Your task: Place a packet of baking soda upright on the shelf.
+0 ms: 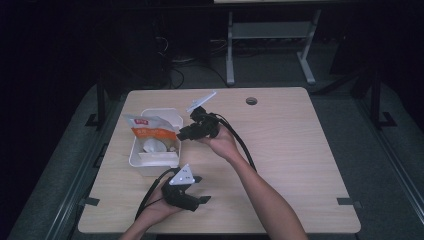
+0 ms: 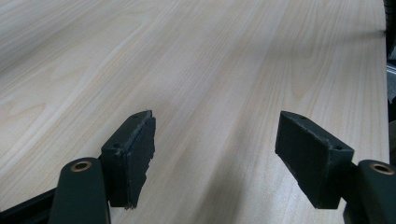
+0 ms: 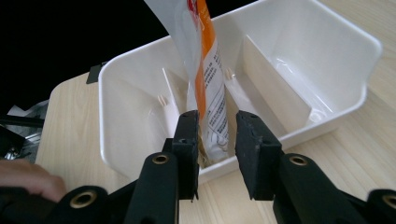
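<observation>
text: small black print on orange-and-white packet (image 3: 212, 100) | legible: no | other markings: unreadable

Wooden table (image 1: 290, 150), white bin (image 1: 155, 137) holding orange-white packet (image 1: 150, 129), right tool (image 1: 186, 132) beside it, left tool (image 1: 197, 190) apart.

The orange-and-white packet (image 3: 205, 70) runs off the top edge in the right gripper view, its print too small to read; its lower end hides behind the white bin (image 3: 327, 116) wall
</observation>
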Motion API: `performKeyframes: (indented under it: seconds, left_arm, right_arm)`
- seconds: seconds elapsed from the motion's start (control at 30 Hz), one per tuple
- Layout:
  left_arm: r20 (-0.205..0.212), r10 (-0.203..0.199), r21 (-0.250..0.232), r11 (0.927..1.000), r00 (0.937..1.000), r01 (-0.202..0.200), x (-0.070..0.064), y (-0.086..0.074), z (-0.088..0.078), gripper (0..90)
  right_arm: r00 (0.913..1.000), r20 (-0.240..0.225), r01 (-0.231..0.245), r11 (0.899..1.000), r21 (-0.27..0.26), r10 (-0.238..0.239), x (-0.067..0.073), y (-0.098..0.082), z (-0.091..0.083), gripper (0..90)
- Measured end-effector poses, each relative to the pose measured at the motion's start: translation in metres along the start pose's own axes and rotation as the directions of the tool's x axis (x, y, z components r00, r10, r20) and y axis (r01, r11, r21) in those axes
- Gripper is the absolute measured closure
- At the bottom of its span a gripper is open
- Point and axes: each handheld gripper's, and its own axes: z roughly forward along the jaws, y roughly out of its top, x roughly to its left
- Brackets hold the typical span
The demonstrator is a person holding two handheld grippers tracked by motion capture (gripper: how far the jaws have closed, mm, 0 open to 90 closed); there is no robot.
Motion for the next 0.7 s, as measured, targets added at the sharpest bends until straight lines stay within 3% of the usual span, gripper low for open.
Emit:
performKeyframes:
  seconds: [0.33, 0.47, 0.7]
  left_arm:
    - [-0.002, -0.012, 0.001, 0.9999, 0.9999, 0.012, 0.001, 0.0, 0.0, 27.4]
    - [-0.008, -0.021, 0.0, 0.9998, 0.9998, 0.021, 0.001, 0.0, 0.0, 26.5]
    - [-0.008, -0.022, 0.004, 0.9998, 0.9997, 0.022, 0.002, 0.0, 0.0, 26.3]
  right_arm:
    - [0.9996, 0.018, -0.023, 1.0, -0.008, 0.024, -0.005, -0.013, -0.026, 59.5]
    - [0.9991, 0.005, -0.042, 0.999, -0.01, 0.042, -0.006, -0.016, -0.033, 57.5]
    - [0.9985, 0.028, -0.046, 0.998, -0.04, 0.047, -0.007, -0.021, -0.052, 53.6]
